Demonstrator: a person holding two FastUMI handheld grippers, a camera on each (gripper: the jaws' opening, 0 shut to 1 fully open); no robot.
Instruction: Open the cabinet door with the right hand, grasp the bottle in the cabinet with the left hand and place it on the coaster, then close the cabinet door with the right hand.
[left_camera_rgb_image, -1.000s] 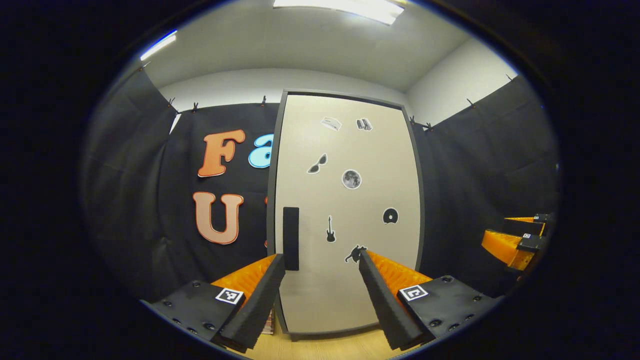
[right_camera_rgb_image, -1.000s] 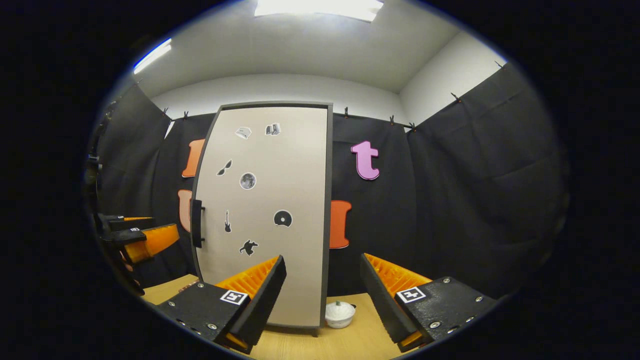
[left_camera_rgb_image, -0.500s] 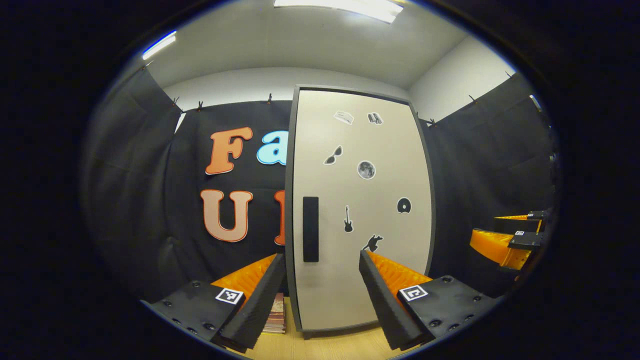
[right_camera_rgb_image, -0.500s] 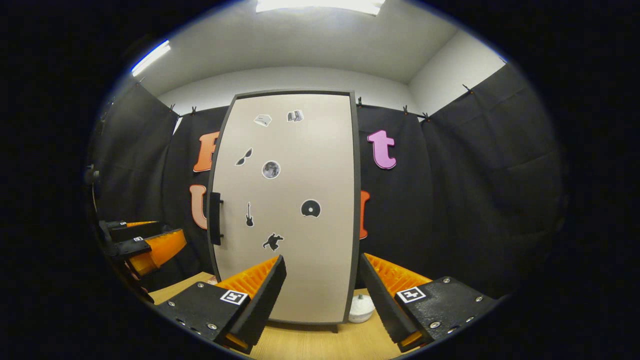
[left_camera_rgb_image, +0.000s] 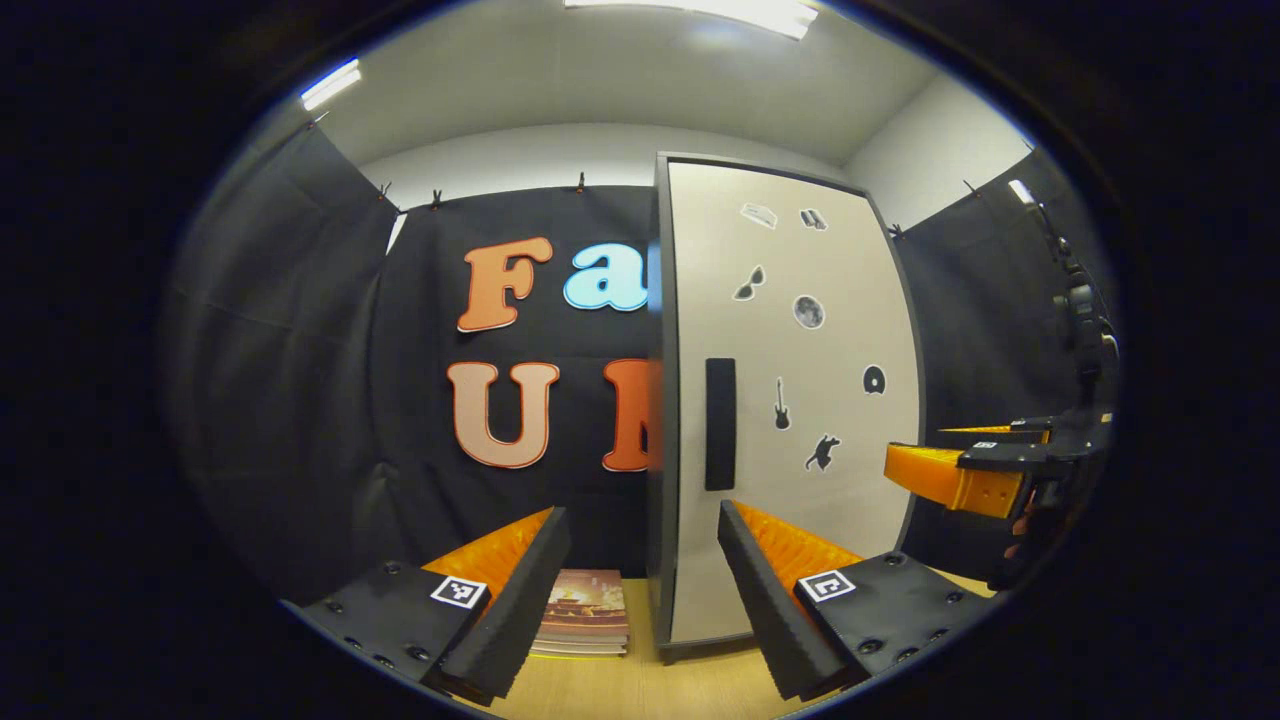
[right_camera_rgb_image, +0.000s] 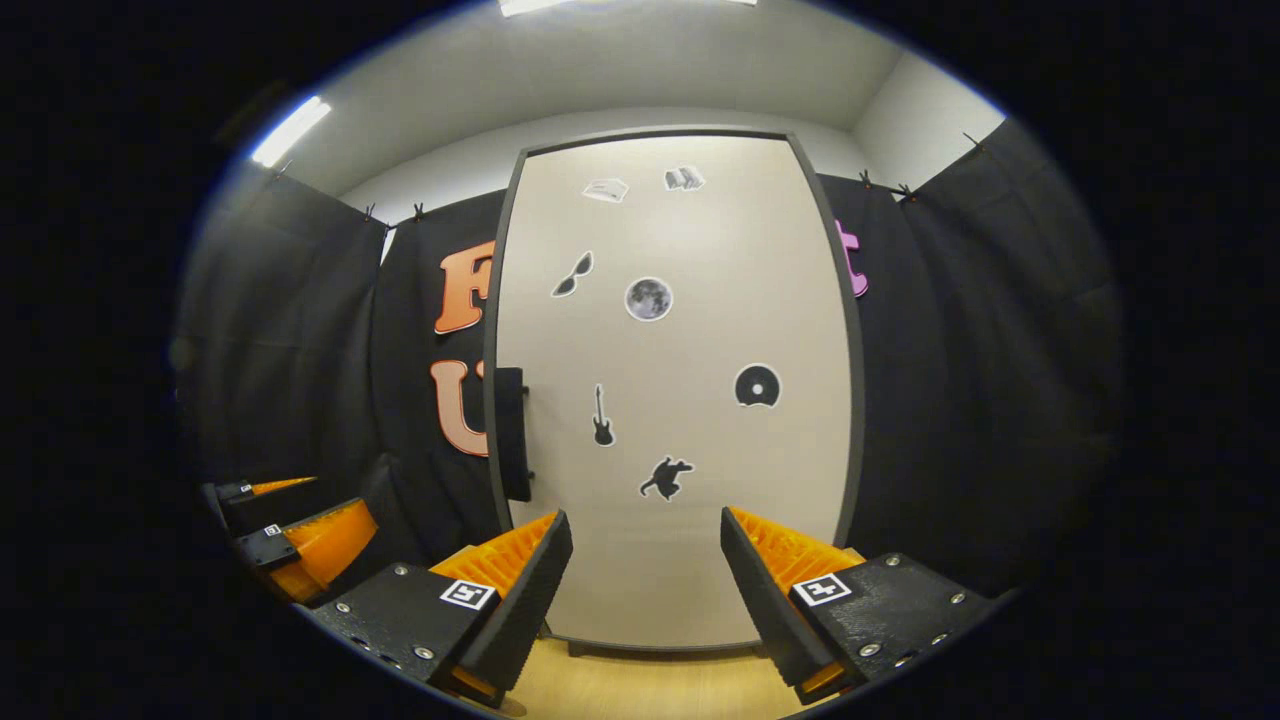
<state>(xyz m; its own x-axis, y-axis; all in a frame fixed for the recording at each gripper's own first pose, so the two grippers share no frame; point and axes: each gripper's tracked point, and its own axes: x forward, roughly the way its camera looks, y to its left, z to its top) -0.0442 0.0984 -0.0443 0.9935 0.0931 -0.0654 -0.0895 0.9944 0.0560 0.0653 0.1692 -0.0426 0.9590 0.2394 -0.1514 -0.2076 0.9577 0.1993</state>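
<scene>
A tall beige cabinet (left_camera_rgb_image: 800, 400) with a dark frame stands on the wooden table, and its door (right_camera_rgb_image: 680, 400) is closed. Small stickers dot the door. Its black vertical handle (left_camera_rgb_image: 720, 423) sits on the door's left side, also seen as the handle (right_camera_rgb_image: 512, 432) in the right gripper view. My left gripper (left_camera_rgb_image: 645, 560) is open and empty, short of the cabinet's left edge. My right gripper (right_camera_rgb_image: 645, 560) is open and empty, facing the lower middle of the door, with the handle up to its left. The closed door hides the inside.
A flat stack like books with a printed cover (left_camera_rgb_image: 583, 612) lies on the table (left_camera_rgb_image: 640, 680) just left of the cabinet. The right gripper (left_camera_rgb_image: 960, 470) with a hand shows at the far right of the left gripper view. The left gripper (right_camera_rgb_image: 300, 535) shows low left in the right gripper view.
The right gripper has come closer to the door, which now looms larger and centred in its view. The left gripper has swung left, bringing the stack beside the cabinet into sight.
</scene>
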